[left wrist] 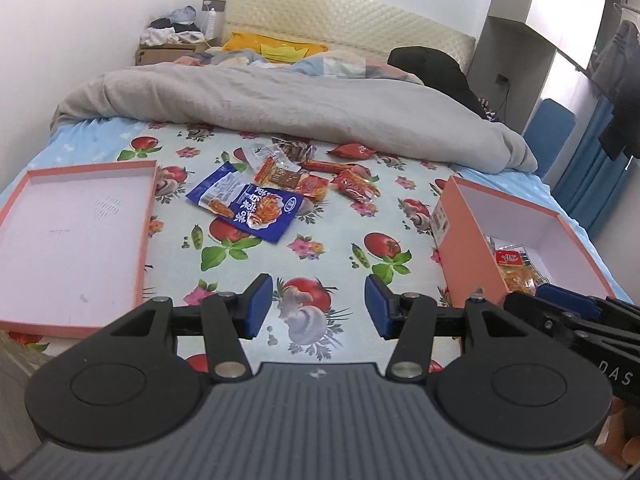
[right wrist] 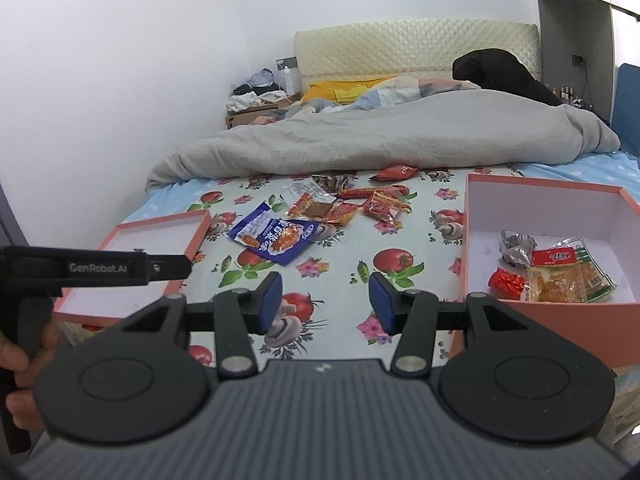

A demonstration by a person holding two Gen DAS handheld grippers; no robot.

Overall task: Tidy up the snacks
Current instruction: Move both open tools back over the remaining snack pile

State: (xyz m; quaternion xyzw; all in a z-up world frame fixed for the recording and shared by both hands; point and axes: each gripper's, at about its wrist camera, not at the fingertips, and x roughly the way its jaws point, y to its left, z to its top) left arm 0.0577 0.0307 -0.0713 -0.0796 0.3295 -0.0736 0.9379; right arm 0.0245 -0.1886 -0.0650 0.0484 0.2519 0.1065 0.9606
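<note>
Left gripper (left wrist: 319,306): nearest the cam; jaws spread wide, nothing between them; hovered over the floral sheet (left wrist: 320,248), short of the pile.
Right gripper (right wrist: 323,303): also spread and empty; sat between lid and box, aimed toward the pile.
Lid (left wrist: 72,240): lay open side up on the left, just beside the left gripper; looked bare inside.
Box (right wrist: 560,308): on the right, near the right gripper; held a yellow-orange pack (right wrist: 568,276), a small red pack (right wrist: 506,282) and a silver wrapper (right wrist: 516,248); so sorting was prob. partly done.
Blue pouches (left wrist: 248,204): closest of the loose snacks, two overlapping, mid-sheet, well apart from both grippers.
Red/orange packs (left wrist: 320,178): clustered just behind the blue ones, some touching; one red pack (left wrist: 352,150) lay farther back near the grey duvet (left wrist: 280,100).
Next move, my guess: take a blue pouch first; come in low and flat, pinch one free edge only so the overlapped one isn't dragged; carry to box w/ right gripper.
</note>
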